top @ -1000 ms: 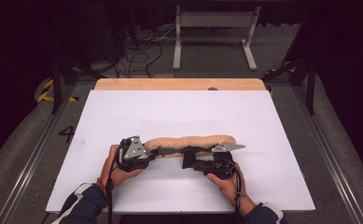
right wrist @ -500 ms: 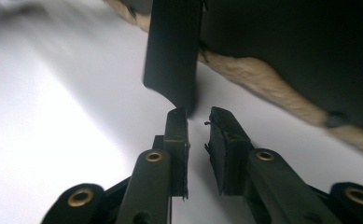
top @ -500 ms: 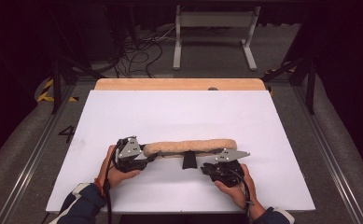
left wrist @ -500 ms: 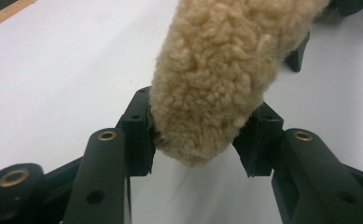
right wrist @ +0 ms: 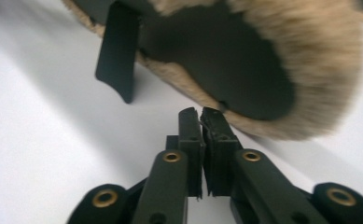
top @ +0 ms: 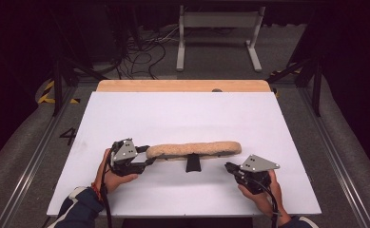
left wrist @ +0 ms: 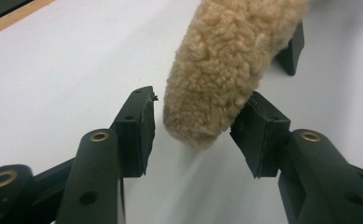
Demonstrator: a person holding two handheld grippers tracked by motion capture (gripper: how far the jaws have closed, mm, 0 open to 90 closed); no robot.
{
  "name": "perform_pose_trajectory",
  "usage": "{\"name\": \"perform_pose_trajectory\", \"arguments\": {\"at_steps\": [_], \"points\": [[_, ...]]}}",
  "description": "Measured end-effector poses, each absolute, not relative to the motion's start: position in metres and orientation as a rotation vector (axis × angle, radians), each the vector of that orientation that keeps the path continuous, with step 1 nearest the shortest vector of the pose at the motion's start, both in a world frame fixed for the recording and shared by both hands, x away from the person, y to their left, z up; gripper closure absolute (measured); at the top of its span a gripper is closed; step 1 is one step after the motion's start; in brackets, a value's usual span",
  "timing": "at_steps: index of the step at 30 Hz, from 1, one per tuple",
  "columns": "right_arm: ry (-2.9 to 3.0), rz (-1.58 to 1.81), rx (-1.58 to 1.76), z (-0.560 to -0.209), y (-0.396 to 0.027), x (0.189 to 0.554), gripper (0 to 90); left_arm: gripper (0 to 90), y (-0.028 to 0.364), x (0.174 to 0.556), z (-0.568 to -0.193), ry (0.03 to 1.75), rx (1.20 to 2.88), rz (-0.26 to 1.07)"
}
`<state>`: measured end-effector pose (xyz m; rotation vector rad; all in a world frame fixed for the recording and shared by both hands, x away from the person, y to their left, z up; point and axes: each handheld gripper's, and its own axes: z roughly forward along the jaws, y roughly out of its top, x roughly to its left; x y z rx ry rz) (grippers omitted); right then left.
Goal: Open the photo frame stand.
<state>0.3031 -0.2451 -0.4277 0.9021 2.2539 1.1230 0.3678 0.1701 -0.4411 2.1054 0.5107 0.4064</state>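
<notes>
- High view: a long tan fleece-covered bar with a black plastic clip (top: 193, 150) lies across the near middle of the white bench (top: 182, 114). The left gripper (top: 147, 156) is at its left end; the right gripper (top: 229, 167) sits just off its right end, apart from it.
- Left gripper view: jaws apart, having just been opening, with the fleece tip (left wrist: 216, 88) between them, the right pad brushing the pile. Soft, light covering; likely a stiff core, best taken at an end.
- Right gripper view: jaws together on nothing, having just been closing, below the bar's dark underside (right wrist: 226, 60).
</notes>
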Motion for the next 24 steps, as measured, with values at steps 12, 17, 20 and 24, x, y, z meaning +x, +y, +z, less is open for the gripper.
{"name": "perform_pose_trajectory", "arguments": {"at_steps": [12,17,20,24], "points": [[2.103,1.157,0.998,-0.412,-0.278,0.299,90.0,36.0,0.185,0.352,-0.431,0.528,2.049,0.446],[2.076,1.213,1.021,-0.402,-0.278,0.301,87.7,29.1,0.179,0.354,-0.433,0.536,2.039,0.426],[2.081,1.216,1.050,-0.403,-0.277,0.303,87.9,25.4,0.174,0.357,-0.435,0.539,2.050,0.424],[2.061,1.155,1.076,-0.408,-0.276,0.309,89.6,26.8,0.169,0.358,-0.434,0.531,2.028,0.431]]}}
